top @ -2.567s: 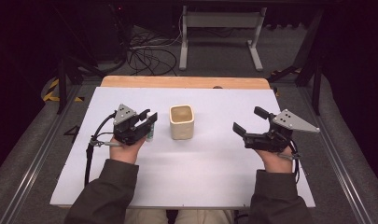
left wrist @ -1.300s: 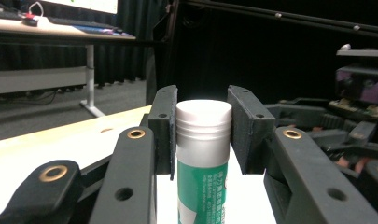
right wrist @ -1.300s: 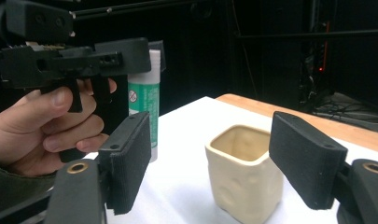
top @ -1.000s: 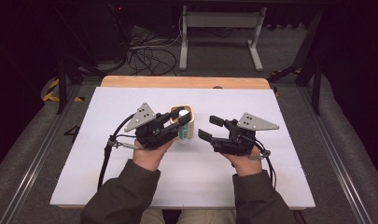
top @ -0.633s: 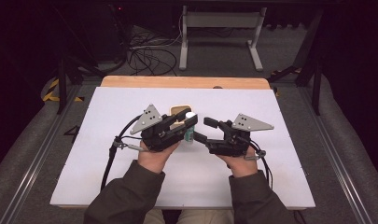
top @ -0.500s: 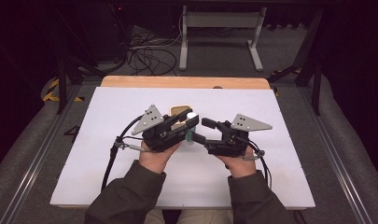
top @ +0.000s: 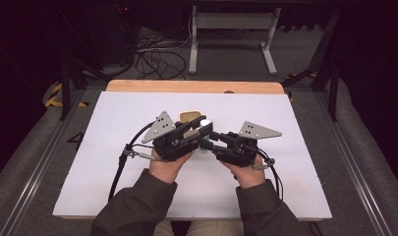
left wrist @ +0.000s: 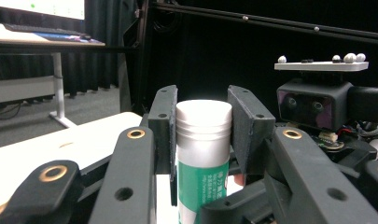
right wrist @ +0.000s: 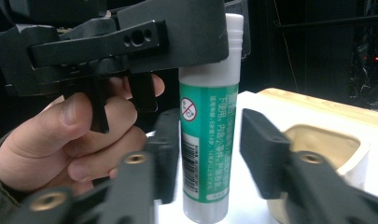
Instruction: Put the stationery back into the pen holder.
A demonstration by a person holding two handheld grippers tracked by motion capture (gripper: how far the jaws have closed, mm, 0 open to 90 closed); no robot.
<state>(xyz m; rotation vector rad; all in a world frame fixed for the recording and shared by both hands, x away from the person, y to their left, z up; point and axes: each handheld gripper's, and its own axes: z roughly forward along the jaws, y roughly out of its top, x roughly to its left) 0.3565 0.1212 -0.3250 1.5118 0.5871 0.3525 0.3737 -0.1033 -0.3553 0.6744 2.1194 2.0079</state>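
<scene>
Both hands have drawn together mid-table. Left gripper [left wrist: 203, 135] clamps the glue stick's [right wrist: 210, 126] white cap, holding it upright near the beige cup [right wrist: 326, 140]. Right gripper [right wrist: 205, 149] has just been closing around the green body, a gap showing at 1 pad. Grip squarely, then pull straight apart.

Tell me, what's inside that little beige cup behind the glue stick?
The beige cup looks empty near its rim; its bottom is hidden by the cup's wall. In the high view, the left gripper covers most of it.
</scene>
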